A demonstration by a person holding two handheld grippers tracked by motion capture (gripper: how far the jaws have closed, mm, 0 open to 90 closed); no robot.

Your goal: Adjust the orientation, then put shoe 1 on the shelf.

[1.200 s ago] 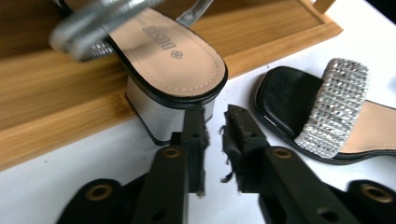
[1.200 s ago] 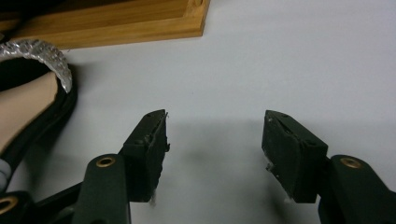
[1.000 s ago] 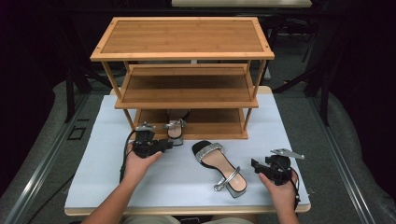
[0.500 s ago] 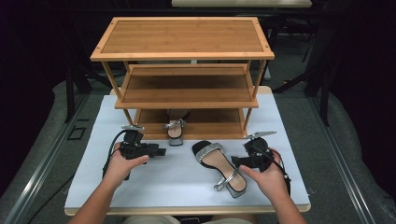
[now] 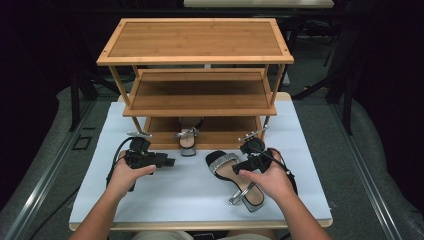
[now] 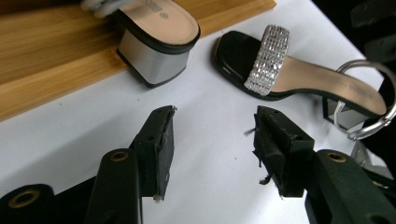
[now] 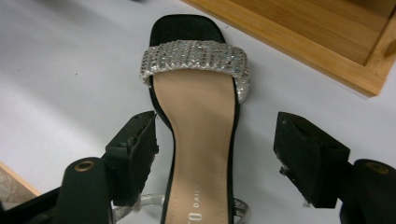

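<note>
Right beyond both sets of fingers stands one bamboo shoe rack (image 5: 200, 65) with three shelves, on one white-covered table (image 5: 195, 187). Two sandals are in sight, a matching pair with tan insoles and rhinestone bands.

One sandal on the table (image 7: 198, 126) lies directly under the right gripper (image 5: 240, 165), its length running between the fingers toward the rack. The right gripper's fingers (image 7: 133, 149) have just been opening and now stand spread wide, one on each side of the insole, not pressing on it as far as the right gripper view shows; the toe and the sparkly band lie ahead of the fingertips, the ankle strap behind them.

A second sandal on the rack (image 5: 188, 137) rests on the lowest shelf, its silver block heel hanging over the shelf's front edge, ahead of the left gripper (image 5: 169, 162) and a little to one side.

That gripper's fingers (image 6: 156, 140) have also just opened and stand apart, holding nothing, with bare white table between them. In the left gripper view the block heel sits beyond the left fingertip and the table sandal beyond the right one.
</note>
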